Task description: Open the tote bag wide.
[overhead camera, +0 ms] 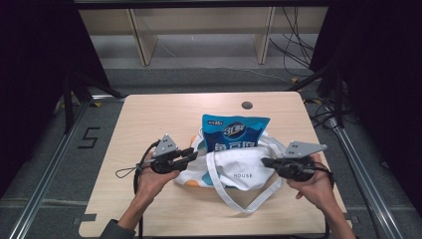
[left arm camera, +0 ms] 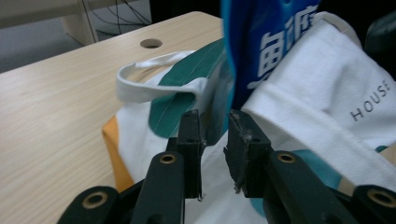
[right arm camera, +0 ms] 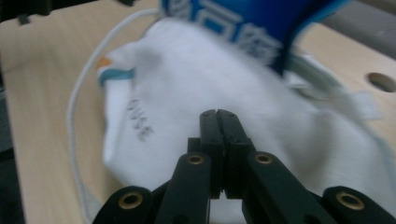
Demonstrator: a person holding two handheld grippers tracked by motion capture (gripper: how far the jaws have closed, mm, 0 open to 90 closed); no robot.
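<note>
Snack bag [overhead camera: 235,131], the blue one with white letters, is what I am putting into the white cloth bag [overhead camera: 238,169], and I judge this work is about half done: the lower part of the snack bag sits inside the mouth of the cloth bag, while its upper part with the print sticks out toward the far side of the desk [overhead camera: 149,114]. What is left, as I see it, is to pull the cloth up around the pack until it is covered, and then to tidy the handles. Both things lie near the middle of the desk, between my two hands. My left claw [overhead camera: 193,154] is at the left edge of the cloth bag; its jaws stand a little apart, with nothing pressed between the pads. My right claw [overhead camera: 265,162] is at the right edge, with its jaws together and no cloth between them. The cloth bag looks soft and wrinkled, with green and orange patches, the word HOUSE, and one long handle [overhead camera: 244,201] lying loose toward me.
</note>
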